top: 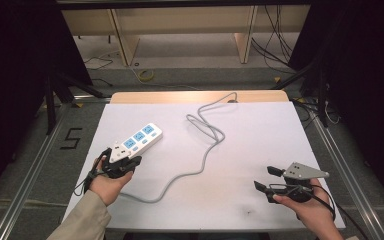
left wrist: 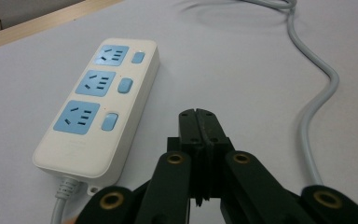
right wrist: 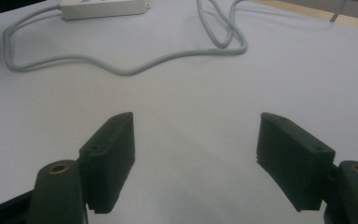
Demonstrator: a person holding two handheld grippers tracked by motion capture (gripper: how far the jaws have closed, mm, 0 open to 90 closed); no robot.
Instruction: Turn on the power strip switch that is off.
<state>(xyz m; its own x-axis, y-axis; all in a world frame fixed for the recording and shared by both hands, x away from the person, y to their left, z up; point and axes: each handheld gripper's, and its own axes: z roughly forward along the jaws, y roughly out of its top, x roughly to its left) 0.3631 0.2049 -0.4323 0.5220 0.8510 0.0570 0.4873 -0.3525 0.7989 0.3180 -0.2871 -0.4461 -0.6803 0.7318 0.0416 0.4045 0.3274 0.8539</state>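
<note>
Looking down from the high view, I see a white surface (top: 260, 150) with a person's forearms coming in from the bottom edge. The left hand-held gripper (top: 130, 161) sits at the near left, its tips just beside the near end of a white power strip (top: 141, 137); from above I cannot tell whether they touch it. In the left gripper view its two black jaws are pressed together, clenched on nothing, with the power strip (left wrist: 98, 107) lying just to their left. That strip carries three blue sockets, each with a blue switch beside it; any small print on its casing is too faint to read.

A grey cable (top: 200, 150) leaves the strip's near end, curves across the middle of the surface, loops, and runs off the far edge, where its end is hidden from me. It lies between the two hands.

The right hand-held gripper (top: 268, 178) is at the near right, well apart from the strip, jaws spread wide and released with bare surface between them. In the right gripper view the strip (right wrist: 103, 8) is cut off by the top edge. Beyond the surface, loose wires (top: 275, 40) lie on the floor; dark curtains on both sides hide the rest.
</note>
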